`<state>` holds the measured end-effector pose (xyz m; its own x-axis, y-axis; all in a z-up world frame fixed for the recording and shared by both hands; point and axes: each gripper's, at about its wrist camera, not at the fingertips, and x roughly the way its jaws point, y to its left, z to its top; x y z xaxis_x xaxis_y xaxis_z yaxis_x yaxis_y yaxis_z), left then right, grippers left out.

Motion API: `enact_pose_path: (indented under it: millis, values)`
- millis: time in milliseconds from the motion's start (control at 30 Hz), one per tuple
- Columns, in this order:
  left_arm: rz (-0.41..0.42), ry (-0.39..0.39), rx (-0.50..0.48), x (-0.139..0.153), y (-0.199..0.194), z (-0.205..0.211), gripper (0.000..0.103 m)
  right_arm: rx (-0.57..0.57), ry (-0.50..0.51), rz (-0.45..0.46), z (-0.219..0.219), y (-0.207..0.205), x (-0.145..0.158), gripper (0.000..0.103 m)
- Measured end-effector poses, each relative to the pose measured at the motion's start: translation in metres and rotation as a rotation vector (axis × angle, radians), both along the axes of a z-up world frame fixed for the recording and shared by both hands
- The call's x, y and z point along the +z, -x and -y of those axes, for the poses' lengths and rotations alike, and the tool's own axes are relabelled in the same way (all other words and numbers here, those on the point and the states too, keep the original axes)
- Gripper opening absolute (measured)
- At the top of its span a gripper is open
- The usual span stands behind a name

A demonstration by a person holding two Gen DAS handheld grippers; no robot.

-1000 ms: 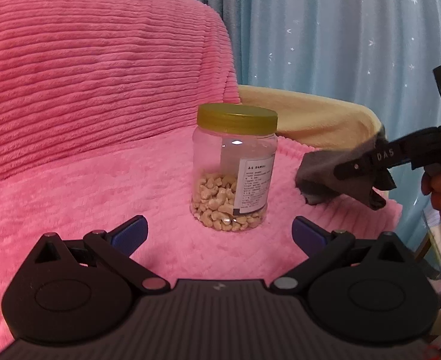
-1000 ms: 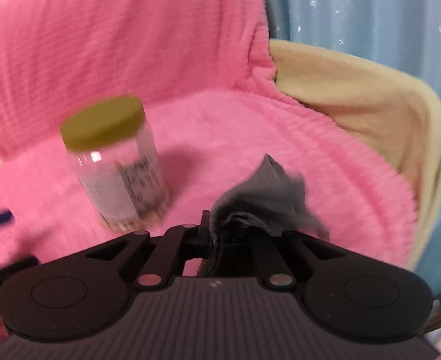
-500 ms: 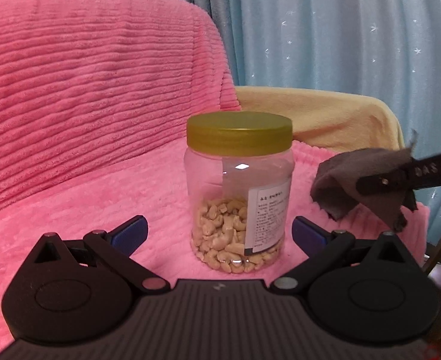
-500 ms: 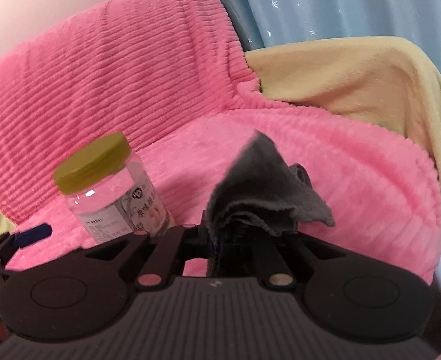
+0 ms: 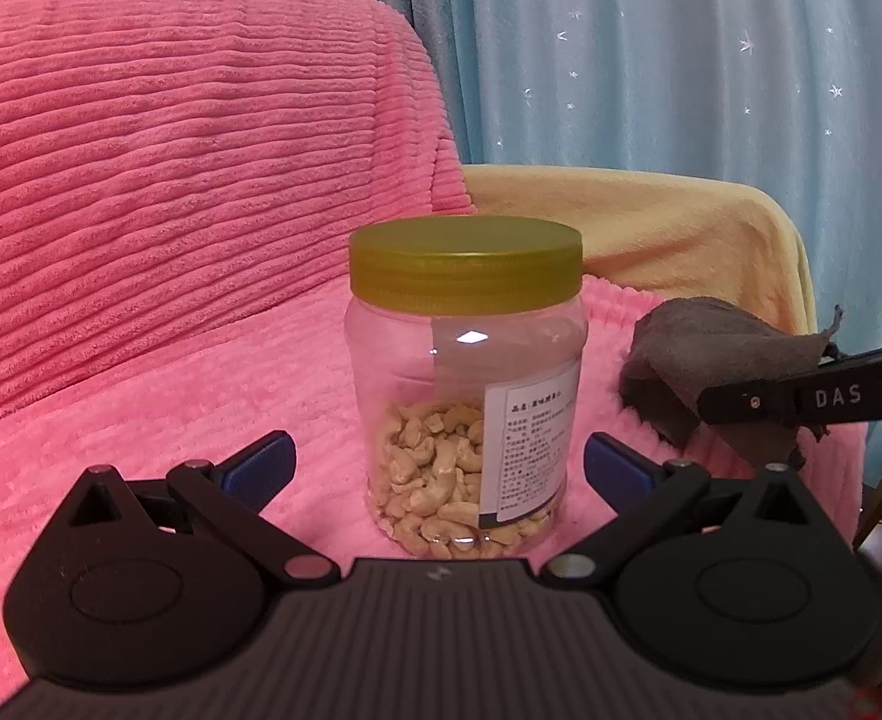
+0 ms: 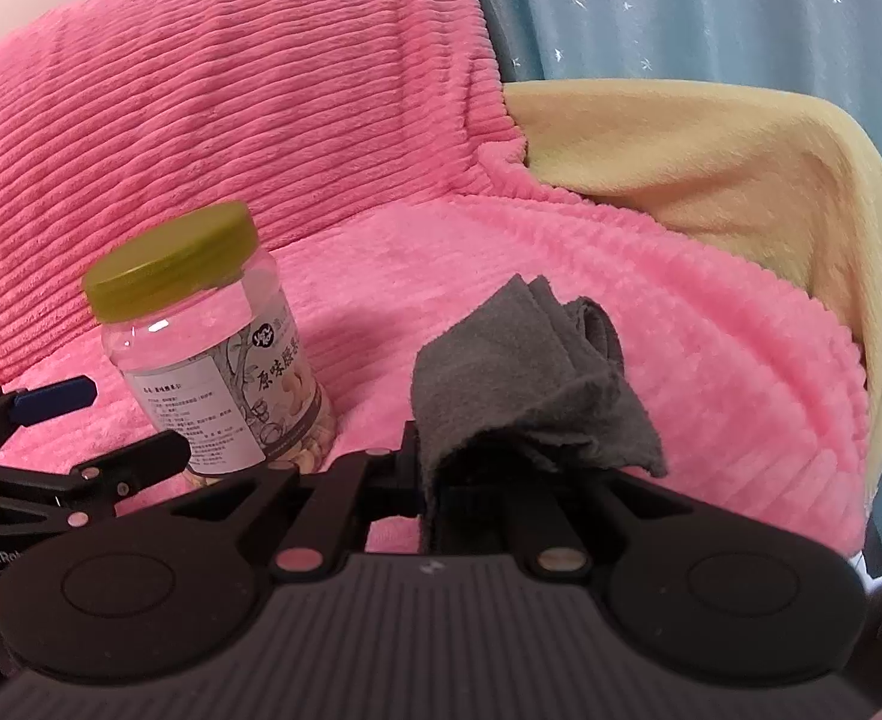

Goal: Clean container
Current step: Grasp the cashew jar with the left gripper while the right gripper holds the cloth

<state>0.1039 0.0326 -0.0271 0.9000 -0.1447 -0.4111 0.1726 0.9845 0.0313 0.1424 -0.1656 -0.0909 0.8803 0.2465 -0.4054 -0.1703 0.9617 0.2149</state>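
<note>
A clear plastic jar (image 5: 462,396) with a yellow-green screw lid and cashews in its bottom stands upright on the pink seat. My left gripper (image 5: 438,462) is open, with a blue-padded finger on either side of the jar's base, not touching it. The same jar (image 6: 213,354) appears at the left of the right wrist view, with my left gripper (image 6: 87,426) around it. My right gripper (image 6: 471,468) is shut on a folded grey cloth (image 6: 525,384), held to the right of the jar. In the left wrist view the grey cloth (image 5: 717,360) hangs from the right gripper (image 5: 705,408) beside the jar.
A pink ribbed blanket (image 5: 171,180) covers the chair's seat and back. A pale yellow armrest (image 6: 711,180) runs along the right side. A blue curtain with small stars (image 5: 681,48) hangs behind the chair.
My left gripper has moved closer, so the jar now sits between its open fingers. The right gripper with the cloth has come in nearer the jar's right side.
</note>
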Motion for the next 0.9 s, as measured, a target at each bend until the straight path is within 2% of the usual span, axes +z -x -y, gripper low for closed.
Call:
enact_pose_path:
  millis: [367,533,800,900]
  values:
    - [0.021,-0.046,-0.029,-0.003,-0.008,0.010,0.103,-0.002,-0.048,0.000,0.005,-0.002,-0.001,0.003]
    - [0.025,-0.033,-0.040,-0.002,-0.015,0.014,0.103,-0.005,-0.114,-0.005,0.011,-0.002,-0.002,0.003]
    - [0.014,-0.042,-0.033,-0.004,-0.036,0.024,0.099,-0.008,-0.120,0.008,0.010,-0.002,-0.001,0.003]
    - [0.013,-0.020,-0.024,-0.004,-0.042,0.023,0.099,-0.005,-0.118,0.010,0.010,-0.002,-0.001,0.003]
